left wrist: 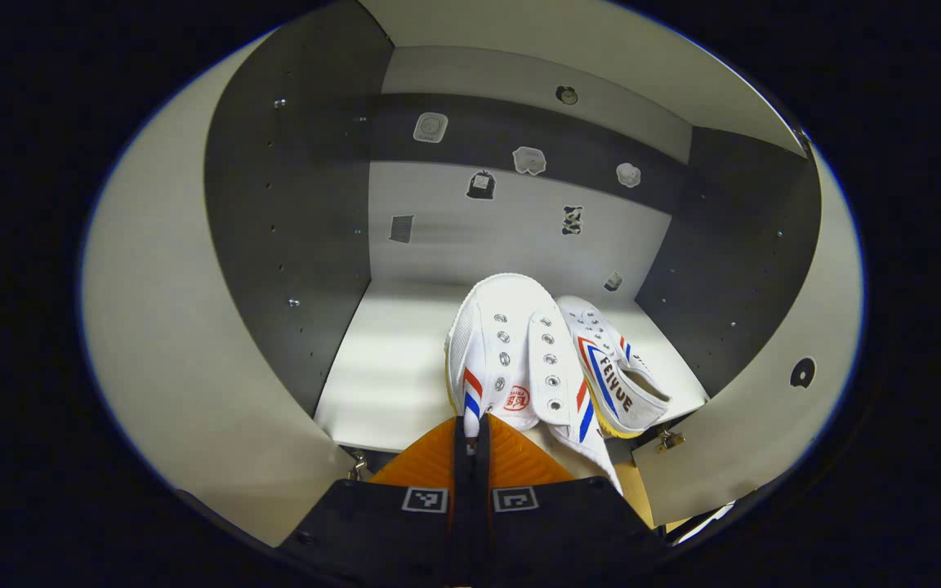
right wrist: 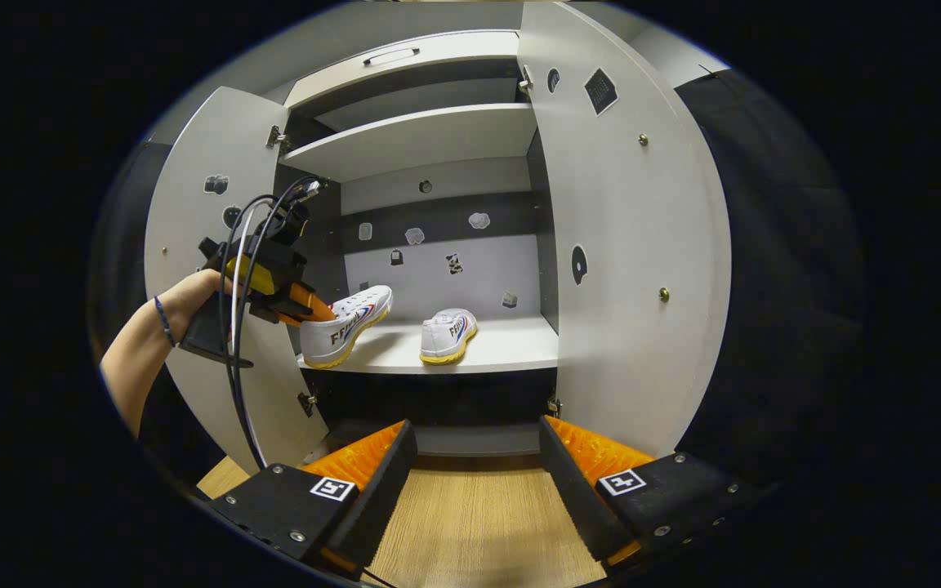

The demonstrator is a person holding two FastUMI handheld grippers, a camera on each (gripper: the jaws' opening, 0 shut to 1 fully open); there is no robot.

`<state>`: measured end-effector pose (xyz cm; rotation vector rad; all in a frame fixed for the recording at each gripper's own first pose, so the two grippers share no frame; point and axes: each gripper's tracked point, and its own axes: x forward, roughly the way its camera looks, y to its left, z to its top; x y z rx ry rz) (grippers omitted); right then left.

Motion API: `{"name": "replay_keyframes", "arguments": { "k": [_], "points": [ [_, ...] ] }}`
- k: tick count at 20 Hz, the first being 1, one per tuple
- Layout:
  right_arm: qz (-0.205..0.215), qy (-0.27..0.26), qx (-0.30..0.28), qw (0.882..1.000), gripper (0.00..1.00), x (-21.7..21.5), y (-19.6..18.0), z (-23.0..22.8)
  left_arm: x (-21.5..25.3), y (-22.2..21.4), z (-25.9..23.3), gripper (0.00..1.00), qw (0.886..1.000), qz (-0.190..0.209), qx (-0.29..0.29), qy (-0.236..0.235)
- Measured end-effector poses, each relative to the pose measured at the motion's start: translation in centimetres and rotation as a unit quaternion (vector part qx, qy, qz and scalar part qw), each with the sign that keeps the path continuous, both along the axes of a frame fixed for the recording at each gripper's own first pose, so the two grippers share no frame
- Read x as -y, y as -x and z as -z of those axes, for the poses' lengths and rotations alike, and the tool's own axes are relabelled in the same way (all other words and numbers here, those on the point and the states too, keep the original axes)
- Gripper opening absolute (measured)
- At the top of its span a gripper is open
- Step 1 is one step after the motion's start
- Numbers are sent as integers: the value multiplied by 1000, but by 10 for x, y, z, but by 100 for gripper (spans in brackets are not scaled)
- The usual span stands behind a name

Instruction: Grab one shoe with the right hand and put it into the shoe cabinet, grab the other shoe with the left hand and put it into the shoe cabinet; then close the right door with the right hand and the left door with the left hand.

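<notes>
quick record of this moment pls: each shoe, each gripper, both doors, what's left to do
left gripper: shut on left shoe's heel
left shoe: heel at the shelf's front edge, toe pointing in
right shoe: resting on the shelf, free of either gripper
right gripper: fingers open, holding nothing, back from the cabinet
left door: open
right door: open
left to do: release left shoe, close both doors
</notes>
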<state>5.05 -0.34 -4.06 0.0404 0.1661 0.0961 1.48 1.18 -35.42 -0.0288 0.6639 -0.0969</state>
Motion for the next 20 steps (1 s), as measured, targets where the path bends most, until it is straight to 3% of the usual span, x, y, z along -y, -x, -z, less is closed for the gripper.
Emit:
{"name": "replay_keyframes", "arguments": {
  "k": [6,17,20],
  "points": [
    [5,7,-8,1000,93,-1,-8,6,-1,-5,2,6,1000,-21,-15,2],
    [-4,1,-16,1000,93,-13,-6,11,-11,2,8,7,998,-21,-47,-25],
    [-7,1,-13,1000,93,-16,-2,10,-8,4,3,22,999,-23,-37,-12]
  ]
}}
